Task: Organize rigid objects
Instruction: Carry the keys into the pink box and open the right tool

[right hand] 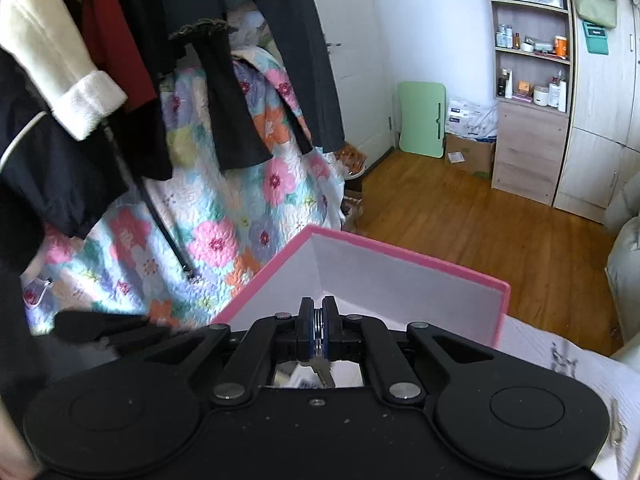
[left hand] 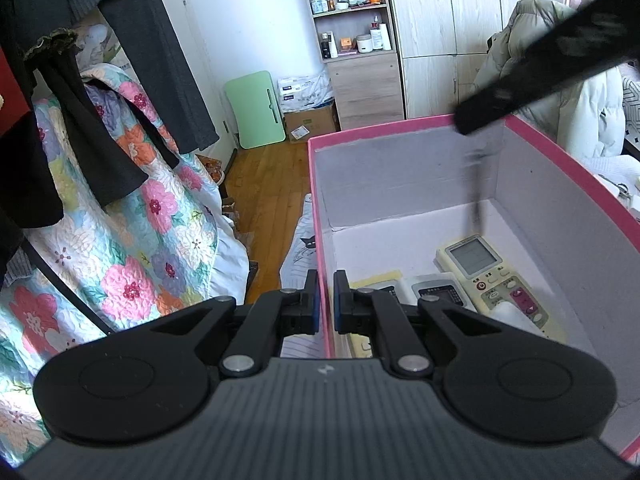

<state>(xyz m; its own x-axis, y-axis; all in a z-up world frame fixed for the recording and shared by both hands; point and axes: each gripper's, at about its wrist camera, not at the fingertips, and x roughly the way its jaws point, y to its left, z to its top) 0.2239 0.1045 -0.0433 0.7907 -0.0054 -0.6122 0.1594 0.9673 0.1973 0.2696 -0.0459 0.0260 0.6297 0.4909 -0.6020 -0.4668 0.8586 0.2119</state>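
A pink box (left hand: 400, 128) with a grey-white inside stands on the bed. In it lie a cream remote control (left hand: 496, 280) and other remotes (left hand: 436, 292). My left gripper (left hand: 326, 300) is shut on the box's left wall, one finger outside and one inside. My right gripper (right hand: 319, 322) is shut on a metal key ring with a key (right hand: 326, 372) hanging below, held above the box (right hand: 400, 256). A blurred black part of the right gripper (left hand: 560, 64) shows over the box's far corner in the left wrist view.
A floral quilt (left hand: 132, 248) and hanging dark clothes (left hand: 132, 40) are on the left. Wooden floor (right hand: 460, 216), a green folding board (right hand: 422, 120), cardboard boxes and a shelf cabinet (right hand: 528, 80) lie beyond. A puffy coat (left hand: 540, 60) hangs at the right.
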